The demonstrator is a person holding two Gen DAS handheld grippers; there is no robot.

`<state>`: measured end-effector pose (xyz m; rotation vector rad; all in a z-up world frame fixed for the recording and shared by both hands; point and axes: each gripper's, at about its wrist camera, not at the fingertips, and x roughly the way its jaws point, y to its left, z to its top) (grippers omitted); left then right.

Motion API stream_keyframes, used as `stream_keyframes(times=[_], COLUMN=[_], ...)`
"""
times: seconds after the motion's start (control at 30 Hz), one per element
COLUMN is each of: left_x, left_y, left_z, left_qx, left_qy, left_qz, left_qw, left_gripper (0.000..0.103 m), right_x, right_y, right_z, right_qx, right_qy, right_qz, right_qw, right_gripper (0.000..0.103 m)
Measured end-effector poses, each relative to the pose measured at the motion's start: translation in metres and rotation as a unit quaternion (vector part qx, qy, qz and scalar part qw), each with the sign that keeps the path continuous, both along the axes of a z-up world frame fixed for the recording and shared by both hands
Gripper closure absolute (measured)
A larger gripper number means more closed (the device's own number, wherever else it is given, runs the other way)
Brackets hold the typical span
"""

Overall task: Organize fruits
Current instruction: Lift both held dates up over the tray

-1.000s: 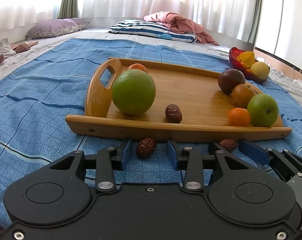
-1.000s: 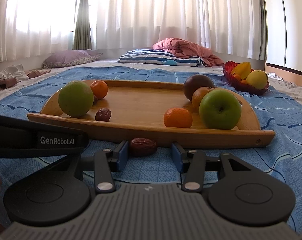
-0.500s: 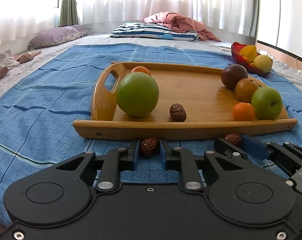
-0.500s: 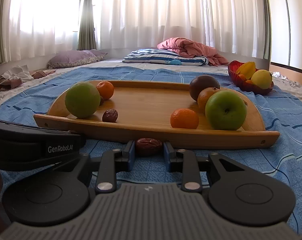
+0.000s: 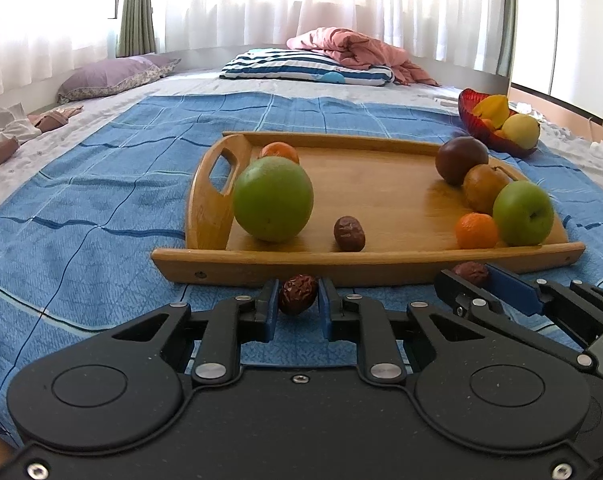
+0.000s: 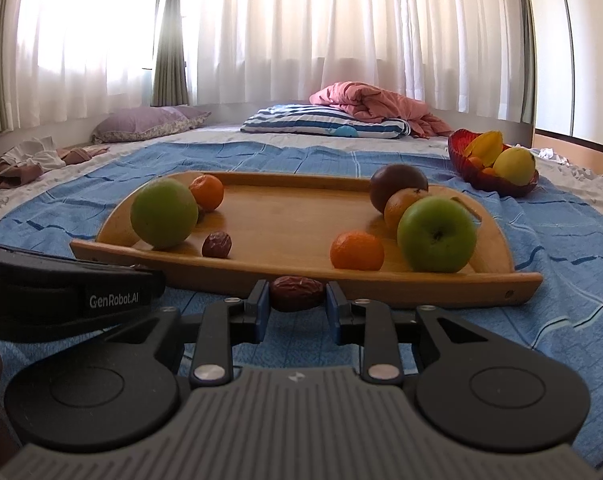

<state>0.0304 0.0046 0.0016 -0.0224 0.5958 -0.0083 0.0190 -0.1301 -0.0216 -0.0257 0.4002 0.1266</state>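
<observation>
Jaws of left gripper [image 5: 299, 300] closed around a red date [image 5: 298, 294], long axis upright; jaws of right gripper [image 6: 295, 300] closed around another date [image 6: 296, 293], lying crosswise. Both just before wooden tray's [image 5: 301, 266] near rim, on the bed.

L tool [image 5: 298, 300] clamps red date [image 5: 297, 299] by wooden tray [image 5: 261, 266] front edge.

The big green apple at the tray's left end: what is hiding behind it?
Behind the big green apple sits a small orange, partly covered. Something dark peeks out between them in the right wrist view; too little shows to name it. The wooden tray carries both.
</observation>
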Motion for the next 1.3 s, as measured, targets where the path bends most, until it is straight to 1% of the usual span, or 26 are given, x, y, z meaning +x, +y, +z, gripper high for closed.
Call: stream_keyframes(times=[0.53, 0.7, 0.83, 0.97, 1.1, 1.3], left_x=[-0.005, -0.002, 0.002, 0.003, 0.006, 0.012], left_y=[-0.004, -0.004, -0.003, -0.004, -0.003, -0.002], left_z=[0.023, 0.030, 0.036, 0.043, 0.049, 0.057], left_qx=[0.005, 0.006, -0.003, 0.001, -0.006, -0.004], left_qy=[-0.022, -0.025, -0.023, -0.030, -0.030, -0.033], left_qz=[-0.009, -0.013, -0.018, -0.019, -0.024, -0.024], left_qw=[0.9997, 0.9996, 0.9996, 0.9994, 0.9992, 0.9991], left_gripper=[0.083, 0.083, 0.083, 0.083, 0.083, 0.083], right_x=[-0.004, -0.001, 0.003, 0.006, 0.009, 0.017], right_y=[-0.009, -0.014, -0.017, -0.019, -0.023, -0.028], right_z=[0.018, 0.024, 0.030, 0.036, 0.041, 0.048], right_qx=[-0.001, 0.001, 0.000, 0.003, 0.006, 0.012], right_qy=[-0.008, -0.005, -0.004, -0.002, 0.001, 0.009], right_qz=[-0.012, -0.014, -0.016, -0.021, -0.025, -0.030], right_qw=[1.000, 1.000, 1.000, 1.000, 1.000, 0.999], right_gripper=[0.069, 0.069, 0.069, 0.069, 0.069, 0.069])
